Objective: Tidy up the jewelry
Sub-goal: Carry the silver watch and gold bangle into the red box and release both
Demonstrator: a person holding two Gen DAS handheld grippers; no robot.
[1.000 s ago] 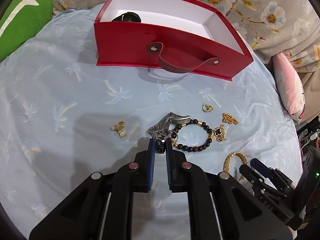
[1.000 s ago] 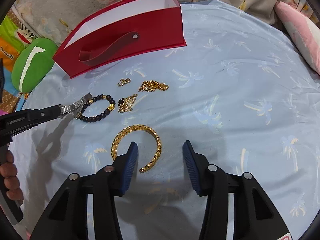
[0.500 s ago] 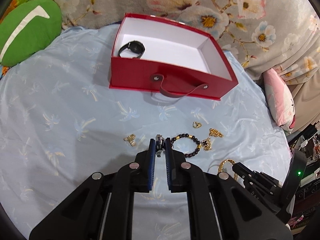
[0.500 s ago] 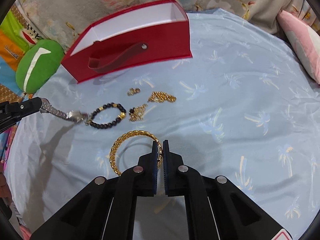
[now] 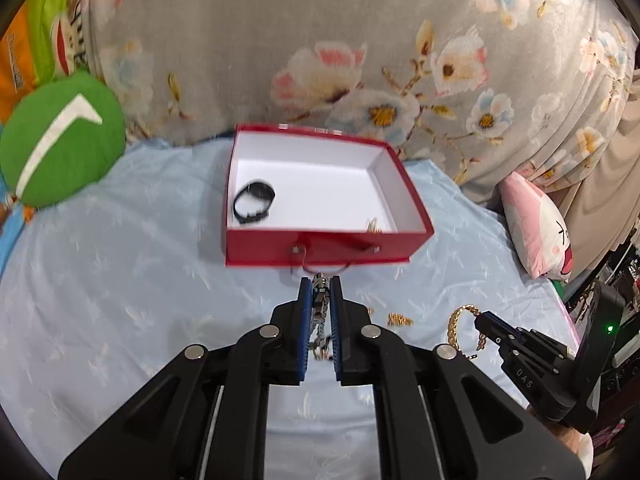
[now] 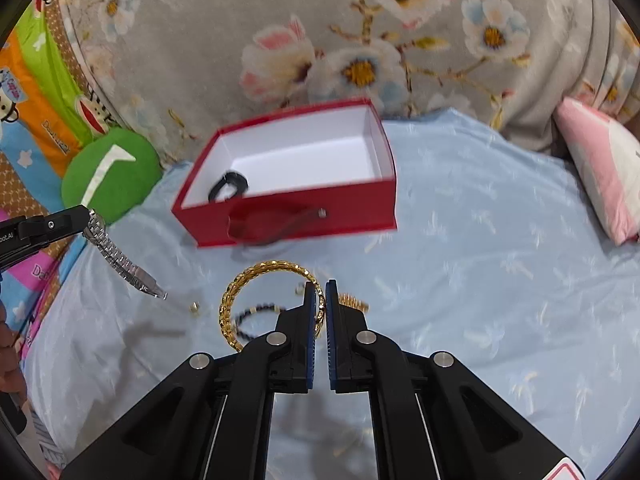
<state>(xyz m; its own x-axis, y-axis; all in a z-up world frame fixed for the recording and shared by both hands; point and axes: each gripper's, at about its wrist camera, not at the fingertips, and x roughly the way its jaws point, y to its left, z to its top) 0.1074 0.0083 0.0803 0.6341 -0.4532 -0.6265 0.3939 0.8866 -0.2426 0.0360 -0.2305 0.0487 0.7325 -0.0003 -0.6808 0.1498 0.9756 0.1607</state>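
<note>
The left tool (image 5: 320, 282) is pinching the silver watch band (image 6: 120, 260), the right tool (image 6: 320, 286) the gold bangle (image 6: 244, 280); both should be carrying theirs level over the red box (image 5: 320, 246) before releasing.

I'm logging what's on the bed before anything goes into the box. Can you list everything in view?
box: one, red, white inside, on the sheet
black band: one, inside box, left corner
gold piece: one, inside box, near front wall
silver watch band: one, hanging from left gripper
gold bangle: one, held by right gripper
black bead bracelet: one, on sheet
small gold pieces: a few, on sheet
sheet: one, pale blue
green cushion: one, left
pink pillow: one, right
left gripper: black, blue fingers
right gripper: black, blue fingers
</note>
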